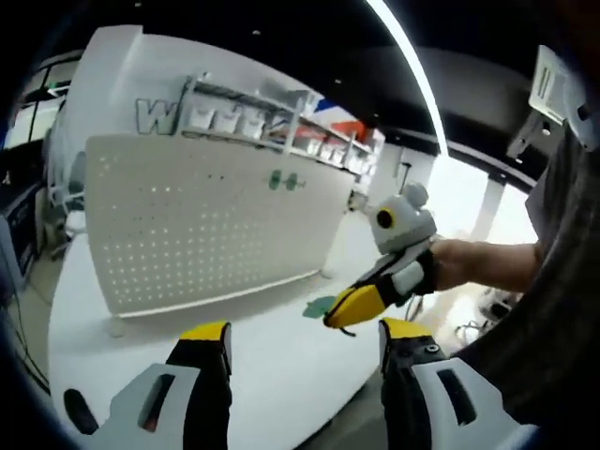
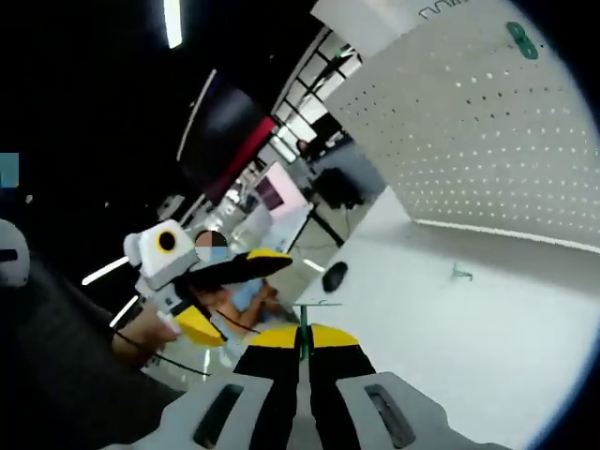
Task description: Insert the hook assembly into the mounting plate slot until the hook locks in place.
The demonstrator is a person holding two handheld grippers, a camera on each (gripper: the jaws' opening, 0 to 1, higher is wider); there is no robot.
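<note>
A white perforated mounting plate (image 1: 216, 225) stands upright on the white table (image 1: 281, 366); it also fills the upper right of the right gripper view (image 2: 487, 141). Two green hooks (image 1: 284, 181) hang near its top edge (image 2: 518, 37). My right gripper (image 2: 303, 336) is shut on a thin green hook assembly (image 2: 303, 319), held well short of the plate. In the left gripper view that right gripper (image 1: 354, 309) comes in from the right, with a green piece (image 1: 319, 307) at its tip. My left gripper (image 1: 305, 352) is open with nothing between its fingers; it appears at the left of the right gripper view (image 2: 230, 291).
A small green hook (image 2: 459, 273) lies on the table in front of the plate. A dark oval object (image 2: 335, 276) sits near the table's far edge. A person's hand (image 1: 469, 262) holds the right gripper. Shelving (image 1: 272, 122) stands behind the plate.
</note>
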